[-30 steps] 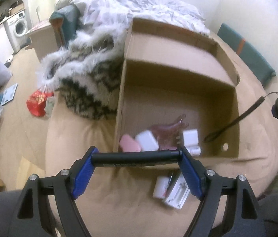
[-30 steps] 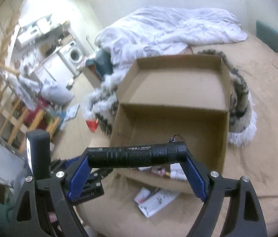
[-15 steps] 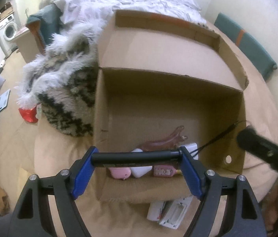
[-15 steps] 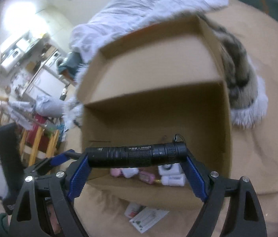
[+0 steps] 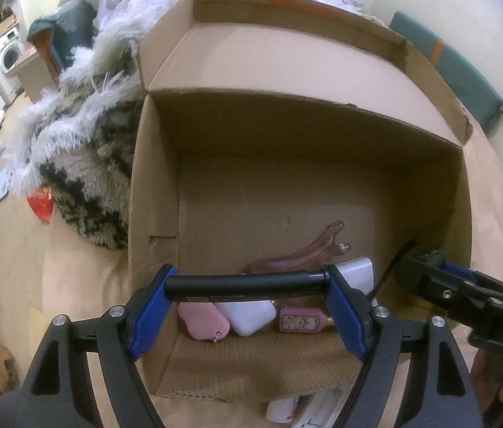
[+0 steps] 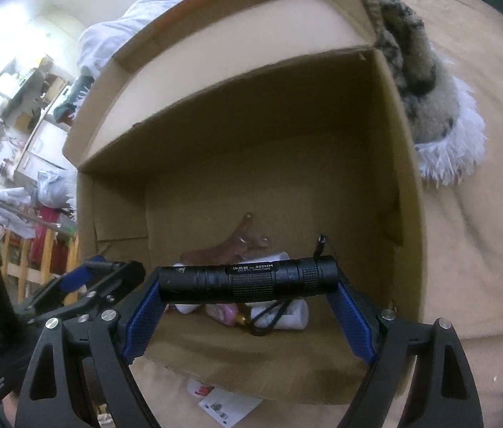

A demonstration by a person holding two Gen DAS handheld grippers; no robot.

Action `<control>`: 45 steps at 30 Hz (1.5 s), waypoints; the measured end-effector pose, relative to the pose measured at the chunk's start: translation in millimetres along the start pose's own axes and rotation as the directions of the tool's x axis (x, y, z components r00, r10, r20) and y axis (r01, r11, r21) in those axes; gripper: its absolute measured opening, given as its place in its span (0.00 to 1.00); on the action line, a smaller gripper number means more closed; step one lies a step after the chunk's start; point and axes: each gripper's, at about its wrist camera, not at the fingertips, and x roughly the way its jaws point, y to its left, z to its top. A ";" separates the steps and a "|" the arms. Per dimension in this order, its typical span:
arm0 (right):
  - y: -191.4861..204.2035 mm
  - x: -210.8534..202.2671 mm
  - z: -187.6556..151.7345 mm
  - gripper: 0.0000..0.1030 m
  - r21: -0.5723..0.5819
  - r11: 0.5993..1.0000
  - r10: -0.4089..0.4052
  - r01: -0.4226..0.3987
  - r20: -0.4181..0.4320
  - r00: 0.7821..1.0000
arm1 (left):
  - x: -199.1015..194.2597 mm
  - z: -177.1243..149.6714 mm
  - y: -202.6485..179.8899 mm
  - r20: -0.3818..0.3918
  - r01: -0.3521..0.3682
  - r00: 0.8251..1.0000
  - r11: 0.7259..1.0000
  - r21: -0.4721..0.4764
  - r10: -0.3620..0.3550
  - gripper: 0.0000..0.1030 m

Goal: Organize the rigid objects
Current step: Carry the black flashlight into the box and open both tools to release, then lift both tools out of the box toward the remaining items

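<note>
left wrist view: my left gripper (image 5: pixel 247 285) was clamped end to end on a plain black rod (image 5: pixel 244 284), held crosswise over the near end of the open cardboard box (image 5: pixel 151 185). below it on the box floor lay a pink case (image 5: pixel 203 324), a white case (image 5: pixel 246 315), a small pink brush (image 5: pixel 303 321), a brown hair claw (image 5: pixel 308 249) and a white charger (image 5: pixel 356 273). my right gripper (image 5: pixel 429 271) came in from the right edge at the box rim.

right wrist view: my right gripper (image 6: pixel 247 281) was clenched lengthwise on a black flashlight (image 6: pixel 247 281), its cord (image 6: pixel 322 244) trailing into the box (image 6: pixel 405 164); leaflets (image 6: pixel 228 404) lay on the bed sheet (image 6: pixel 472 267) outside the near wall.

step in hand, as i judged it: carrying both black pieces down into the box to join the small things already there. the next move called for lowering each past the near wall, picking a bare patch of floor clear of the cases, then opening the jaws without the two tools knocking together.

against the frame a second before: the box filled far more of both views, both grippers had dropped towards it, the right view had tilted, and both grips were unchanged.
</note>
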 end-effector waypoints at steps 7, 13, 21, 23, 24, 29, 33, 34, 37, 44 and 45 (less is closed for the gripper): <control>0.0 -0.3 1.0 0.90 -0.009 0.999 -0.046 0.046 0.013 0.999 | -2.1 -2.8 -1.1 0.018 -0.007 1.000 1.000 0.006 0.007 0.77; -1.1 -0.8 1.5 0.90 -0.023 0.996 -0.081 0.081 0.016 0.997 | -4.8 -2.0 0.2 0.020 -0.004 1.000 1.000 0.010 0.004 0.77; -0.2 -1.1 2.9 0.90 -0.035 0.994 -0.101 0.102 0.022 0.995 | 0.2 -1.2 0.5 -0.024 0.010 1.000 1.000 -0.011 -0.010 0.82; -0.1 -2.3 3.0 0.93 -0.034 0.994 -0.104 0.105 0.028 0.994 | 0.0 -2.4 -1.4 -0.023 0.002 1.000 1.000 -0.009 -0.003 0.85; -0.1 -3.6 3.5 0.98 -0.030 0.994 -0.102 0.103 0.036 0.994 | -0.4 -3.0 -3.0 -0.021 0.004 1.000 1.000 -0.005 -0.004 0.89; 1.8 -11.8 6.2 1.00 -0.028 0.996 -0.084 0.086 0.075 0.994 | -4.0 -6.3 -11.9 -0.003 -0.008 1.000 1.000 0.023 0.009 0.94; 0.8 -15.6 7.4 1.00 -0.032 0.996 -0.084 0.087 0.085 0.993 | -6.9 -5.9 -13.6 0.009 -0.012 1.000 1.000 0.023 0.012 0.95; 0.4 -15.6 7.5 1.00 -0.031 0.996 -0.084 0.087 0.083 0.993 | -7.4 -5.4 -13.4 0.009 -0.010 1.000 1.000 0.023 0.009 0.95; 1.0 -15.4 7.2 1.00 -0.031 0.996 -0.086 0.089 0.082 0.993 | -7.9 -5.3 -13.1 0.003 0.000 1.000 1.000 0.017 0.000 0.95; 2.6 -15.1 7.7 1.00 -0.038 0.995 -0.091 0.094 0.082 0.992 | -10.8 -5.7 -13.6 0.011 -0.001 1.000 1.000 0.021 0.001 0.95; 2.7 -15.3 7.8 1.00 -0.041 0.995 -0.090 0.094 0.082 0.993 | -11.3 -5.7 -13.4 0.013 -0.004 1.000 1.000 0.021 0.004 0.95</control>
